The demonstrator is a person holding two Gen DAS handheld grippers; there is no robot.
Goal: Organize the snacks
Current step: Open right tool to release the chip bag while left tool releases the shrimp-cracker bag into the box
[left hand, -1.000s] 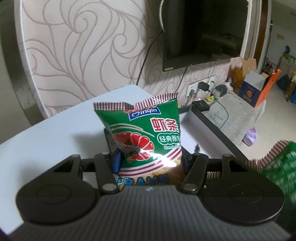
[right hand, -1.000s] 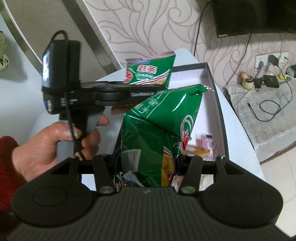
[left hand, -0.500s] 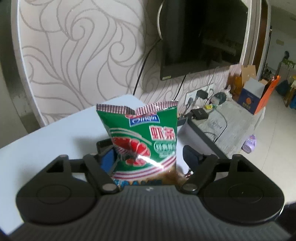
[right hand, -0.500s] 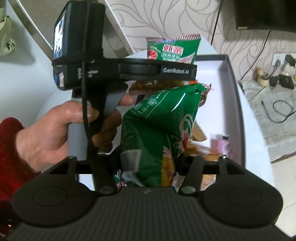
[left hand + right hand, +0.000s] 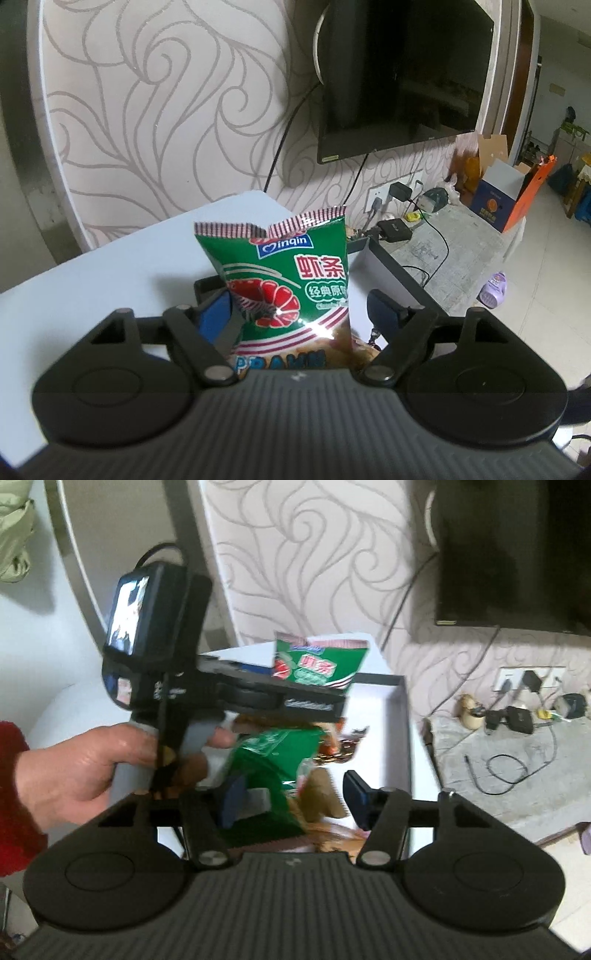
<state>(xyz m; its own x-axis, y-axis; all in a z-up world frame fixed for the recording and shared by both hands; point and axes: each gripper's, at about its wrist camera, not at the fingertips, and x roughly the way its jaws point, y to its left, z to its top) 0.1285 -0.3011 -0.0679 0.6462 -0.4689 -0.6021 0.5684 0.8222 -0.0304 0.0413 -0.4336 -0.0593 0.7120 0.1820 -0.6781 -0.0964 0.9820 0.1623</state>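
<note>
A green prawn-cracker bag [image 5: 291, 291] stands upright between the fingers of my left gripper [image 5: 301, 314], which is open; the bag leans by the left finger, apart from the right one. It also shows in the right wrist view [image 5: 319, 664], above the left gripper's body [image 5: 258, 698]. My right gripper [image 5: 291, 797] is open, and a second green snack bag [image 5: 269, 760] lies tipped between its fingers over the box [image 5: 400, 734]. Other snack packets [image 5: 332, 753] lie in the box.
The black-rimmed, white-floored box [image 5: 391, 266] sits on a white table [image 5: 110, 280]. Behind are a patterned wall, a wall TV [image 5: 402, 74], and a low stone ledge with chargers and cables [image 5: 517, 731]. The person's left hand [image 5: 85, 764] holds the left gripper.
Both grippers opened their jaws and let go of their bags. The second green bag dropped from upright down into the box. The left gripper's bag stays standing between its spread fingers.
</note>
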